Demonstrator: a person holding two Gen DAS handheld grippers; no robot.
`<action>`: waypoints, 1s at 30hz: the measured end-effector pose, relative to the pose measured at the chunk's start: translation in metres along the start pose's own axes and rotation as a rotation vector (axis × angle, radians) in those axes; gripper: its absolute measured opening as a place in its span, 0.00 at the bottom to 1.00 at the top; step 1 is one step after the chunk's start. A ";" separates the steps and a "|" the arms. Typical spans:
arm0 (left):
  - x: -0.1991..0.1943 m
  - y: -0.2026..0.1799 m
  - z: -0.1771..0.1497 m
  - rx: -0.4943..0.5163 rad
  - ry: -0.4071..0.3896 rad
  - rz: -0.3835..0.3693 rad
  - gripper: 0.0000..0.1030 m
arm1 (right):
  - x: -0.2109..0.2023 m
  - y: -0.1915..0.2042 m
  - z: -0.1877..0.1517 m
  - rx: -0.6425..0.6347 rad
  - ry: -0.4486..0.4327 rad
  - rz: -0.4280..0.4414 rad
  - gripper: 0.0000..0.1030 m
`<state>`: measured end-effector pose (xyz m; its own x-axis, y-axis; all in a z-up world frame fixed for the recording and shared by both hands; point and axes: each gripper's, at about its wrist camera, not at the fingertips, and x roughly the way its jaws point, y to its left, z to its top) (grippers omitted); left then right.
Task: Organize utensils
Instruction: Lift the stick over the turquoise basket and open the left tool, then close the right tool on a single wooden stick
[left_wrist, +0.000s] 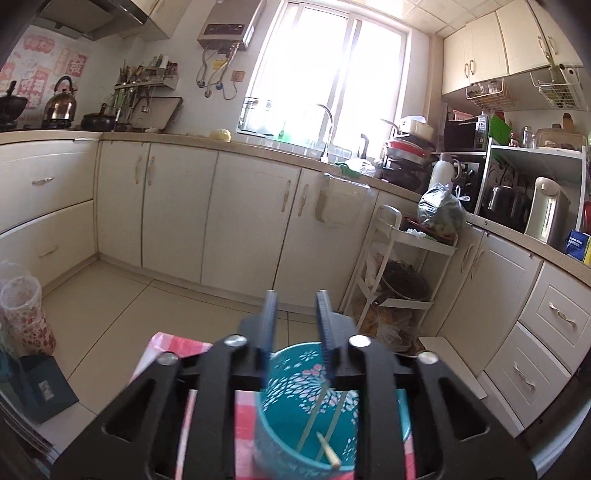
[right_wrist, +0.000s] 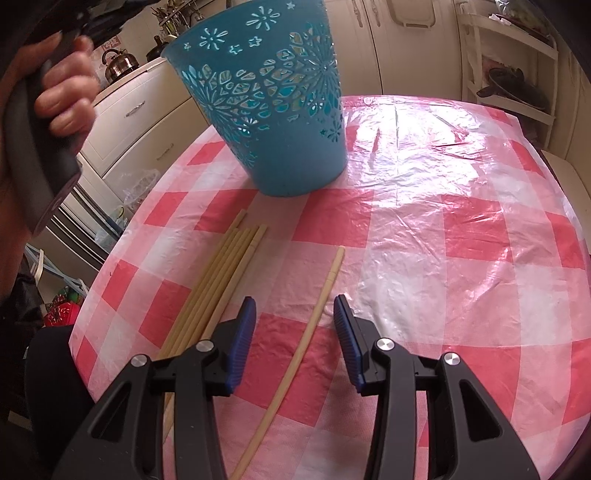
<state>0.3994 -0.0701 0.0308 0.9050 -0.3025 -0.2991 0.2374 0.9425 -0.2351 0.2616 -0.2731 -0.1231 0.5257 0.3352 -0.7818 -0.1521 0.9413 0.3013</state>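
Note:
A teal cut-out basket (right_wrist: 273, 99) stands on the pink checked tablecloth (right_wrist: 424, 229). In the left wrist view I look down into the basket (left_wrist: 291, 428) and see chopsticks (left_wrist: 325, 446) inside. My left gripper (left_wrist: 297, 317) is open and empty above the basket's rim. A bundle of several pale chopsticks (right_wrist: 218, 288) lies left of my right gripper (right_wrist: 295, 314). A single chopstick (right_wrist: 306, 339) lies on the cloth between its open jaws, not gripped.
The table's far edge drops to a tiled floor (left_wrist: 122, 306). Cream cabinets (left_wrist: 221, 210) line the walls. A white cart (left_wrist: 399, 277) stands by the cabinets. The hand on the left gripper's handle (right_wrist: 62, 92) is at upper left.

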 end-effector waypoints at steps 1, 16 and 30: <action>-0.014 0.009 -0.002 -0.005 -0.014 0.032 0.69 | 0.000 0.000 0.000 0.000 -0.003 -0.002 0.42; -0.038 0.110 -0.109 -0.064 0.239 0.156 0.91 | 0.006 0.015 0.001 -0.089 0.016 -0.215 0.09; -0.033 0.091 -0.126 -0.042 0.272 0.107 0.92 | -0.097 -0.020 0.025 0.228 -0.235 0.248 0.05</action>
<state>0.3466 0.0082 -0.0969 0.7949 -0.2339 -0.5598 0.1260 0.9662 -0.2248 0.2346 -0.3254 -0.0394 0.6773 0.5080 -0.5321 -0.1229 0.7913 0.5990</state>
